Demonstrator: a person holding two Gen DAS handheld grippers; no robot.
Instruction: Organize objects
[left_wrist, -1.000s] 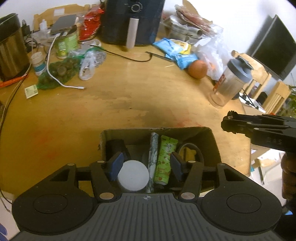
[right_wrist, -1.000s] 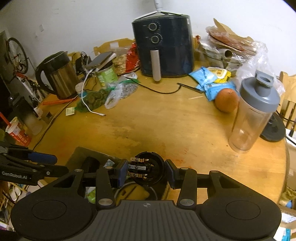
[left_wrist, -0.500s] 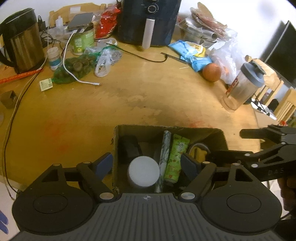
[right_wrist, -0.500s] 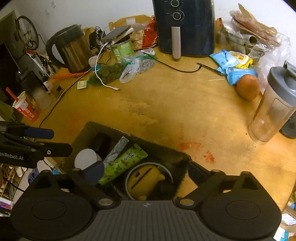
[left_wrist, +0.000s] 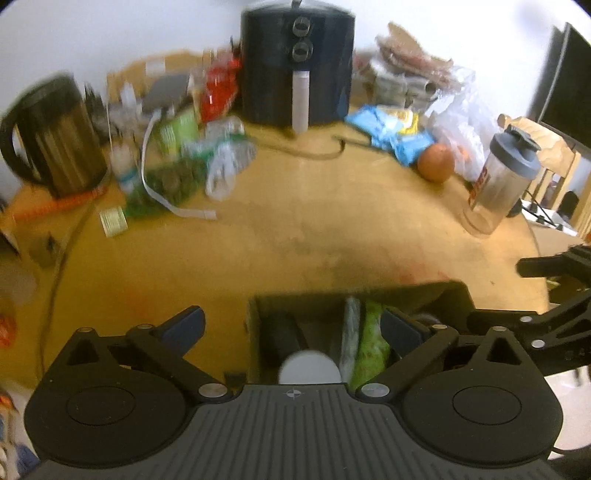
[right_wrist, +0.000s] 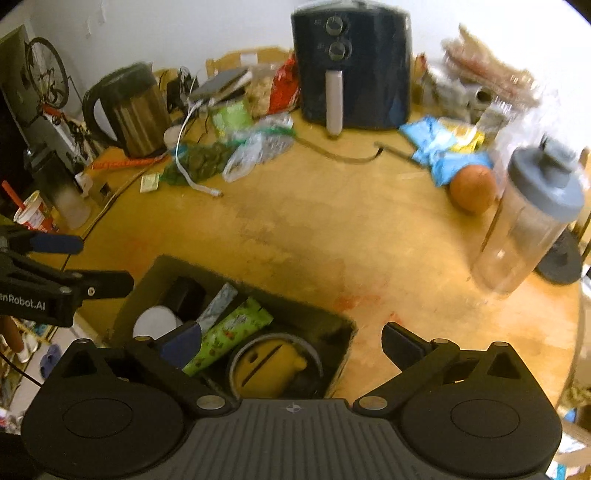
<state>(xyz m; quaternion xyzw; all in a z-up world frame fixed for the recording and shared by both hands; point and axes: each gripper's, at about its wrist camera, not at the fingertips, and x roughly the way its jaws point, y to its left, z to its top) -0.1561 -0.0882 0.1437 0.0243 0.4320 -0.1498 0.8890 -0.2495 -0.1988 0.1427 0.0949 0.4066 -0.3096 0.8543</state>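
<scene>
- Two sets of tongs hang over the near edge of a round wooden bench (right_wrist: 332, 229): the left tongs (left_wrist: 291, 325) are opening wide, the right tongs (right_wrist: 291, 343) stand wide, and nothing is gripped by either.
- A dark box (right_wrist: 155, 273) sits at the near edge, under both. In it lie a white cap (right_wrist: 155, 321), a grey tube (right_wrist: 218, 302), a green tube (right_wrist: 229, 332), a black block (right_wrist: 186, 297) and a yellow thing (right_wrist: 273, 365) inside a ring.
- The bench's middle is bare, stained wood with reddish marks just beyond the box.
- Clutter lines the far rim: a kettle (right_wrist: 133, 110) far left, an air fryer (right_wrist: 351, 62) at centre, and wrapped bags (right_wrist: 487, 70) far right.
- A white cable (right_wrist: 184, 162), a green net bag (right_wrist: 207, 158) and clear bags lie left of centre; blue packets (right_wrist: 439, 147) and an orange (right_wrist: 472, 186) lie to the right.
- A shaker bottle (right_wrist: 532, 221) stands close to the right edge.
- A white wall stands behind the bench; a bicycle (right_wrist: 48, 77) is far left, and a wooden chair (left_wrist: 557, 162) and dark screen (left_wrist: 569, 81) are far right.
</scene>
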